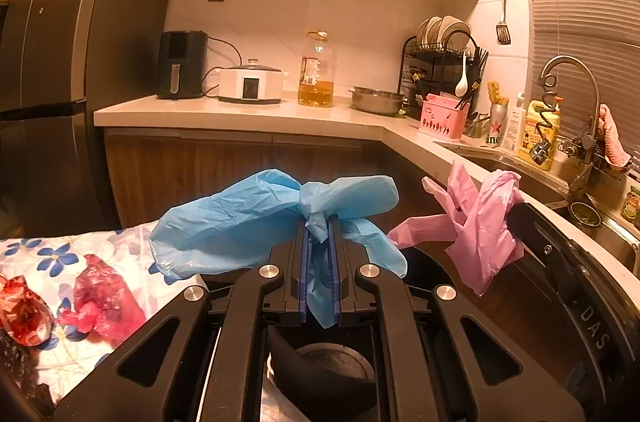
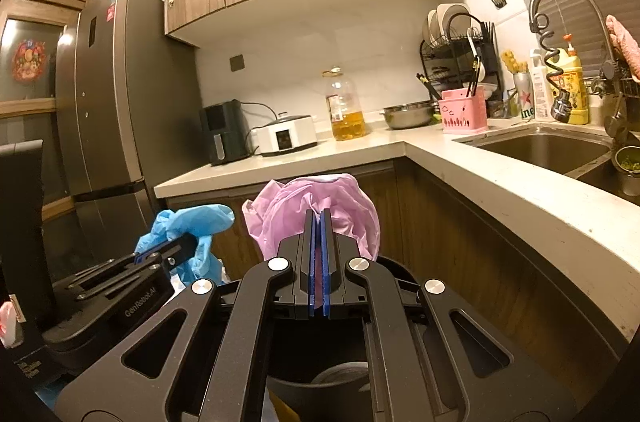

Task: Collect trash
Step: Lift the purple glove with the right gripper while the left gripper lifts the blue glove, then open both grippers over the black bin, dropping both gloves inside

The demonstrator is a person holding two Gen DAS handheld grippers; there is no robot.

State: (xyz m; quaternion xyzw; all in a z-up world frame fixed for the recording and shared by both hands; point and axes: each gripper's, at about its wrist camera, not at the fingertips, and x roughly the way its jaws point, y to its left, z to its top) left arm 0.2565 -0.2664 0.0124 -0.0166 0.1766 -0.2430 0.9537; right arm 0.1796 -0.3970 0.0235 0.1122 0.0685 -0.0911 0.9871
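Crumpled blue plastic glove (image 1: 276,218) is clamped in the left gripper (image 1: 319,234); the crumpled pink plastic bag (image 2: 316,210), at its three o'clock, is pinched by the right gripper (image 2: 319,222), both above the round black bin (image 2: 320,394). Thin film could snag on the pads at release. Readable: "GenRobot.AI", "DAS".

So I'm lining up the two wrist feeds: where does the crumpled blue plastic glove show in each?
Left wrist: blue plastic glove centre frame, clamped in the left gripper.
Right wrist: glove lower left, in that gripper.
Shared landmark: yellow oil bottle on the counter.
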